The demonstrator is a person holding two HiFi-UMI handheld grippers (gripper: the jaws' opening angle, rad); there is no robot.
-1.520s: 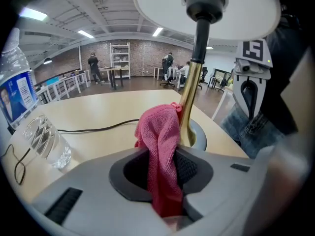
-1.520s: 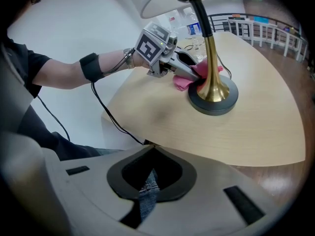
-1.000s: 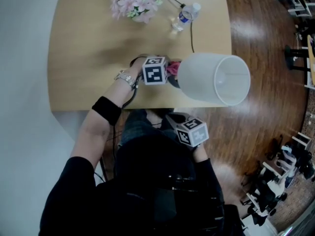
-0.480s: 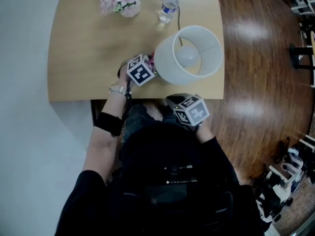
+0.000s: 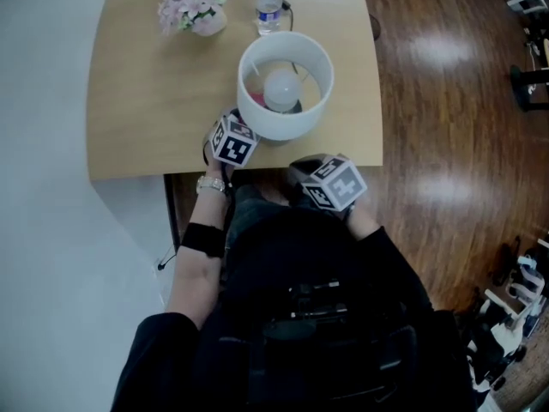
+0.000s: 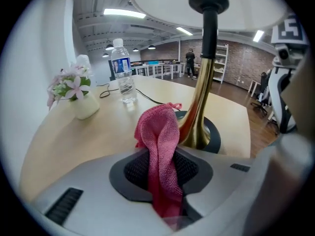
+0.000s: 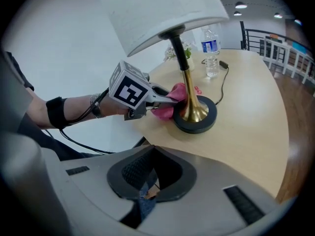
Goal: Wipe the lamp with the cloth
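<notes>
The lamp stands upright near the table's front edge, with a white shade (image 5: pixel 285 84), a brass stem (image 6: pixel 202 102) and a black round base (image 7: pixel 197 119). My left gripper (image 6: pixel 162 166) is shut on a pink cloth (image 6: pixel 160 132), whose free end lies against the lower stem just above the base. In the right gripper view the left gripper (image 7: pixel 170 98) reaches in from the left under the shade. My right gripper (image 7: pixel 150 168) hovers off the table's front edge, apart from the lamp, its jaws slightly open and holding nothing.
A vase of pink flowers (image 5: pixel 190 5) and a water bottle (image 5: pixel 268 9) stand at the back of the wooden table (image 5: pixel 146 84). A black cable (image 7: pixel 224 85) runs from the lamp base toward the bottle. To the right is wooden floor (image 5: pixel 446 101).
The lamp, tipped over with its shade opening to the right a second ago, has swung upright. The left gripper rolled with it, still holding the cloth at the stem. The right gripper shifted slightly.
</notes>
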